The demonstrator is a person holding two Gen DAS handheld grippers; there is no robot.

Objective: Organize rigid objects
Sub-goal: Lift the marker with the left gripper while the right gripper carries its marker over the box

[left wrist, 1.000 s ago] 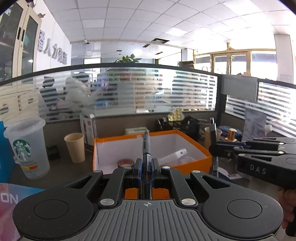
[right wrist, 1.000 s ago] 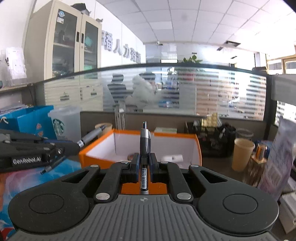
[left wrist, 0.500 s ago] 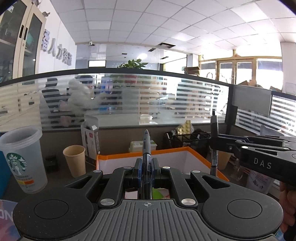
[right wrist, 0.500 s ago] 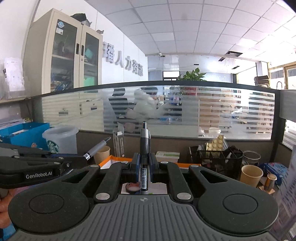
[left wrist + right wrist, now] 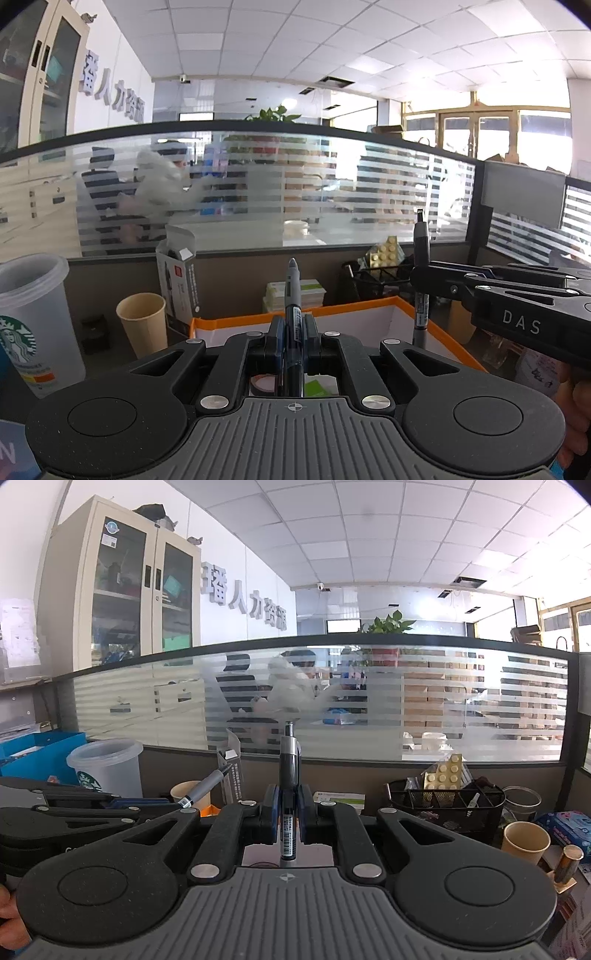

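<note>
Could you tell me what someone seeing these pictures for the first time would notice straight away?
Most striking is that each gripper has its jaws closed on a pen pointing up: the left gripper holds a blue-barrelled pen, the right gripper a dark pen. Just beyond them sits an orange-rimmed box with a white inside. Left of it stand a paper cup and a Starbucks cup.

The left gripper [image 5: 293,332] and right gripper [image 5: 287,808] are matt black plastic with a fine grainy texture, ribbed grey bases and bright metal screw heads. Each clamps a glossy plastic marker [image 5: 293,317], [image 5: 289,794] bearing a printed paper label. The orange box [image 5: 369,308] looks like smooth card, the paper cup [image 5: 142,319] matt, and the Starbucks cup [image 5: 31,321] frosted translucent plastic.
</note>
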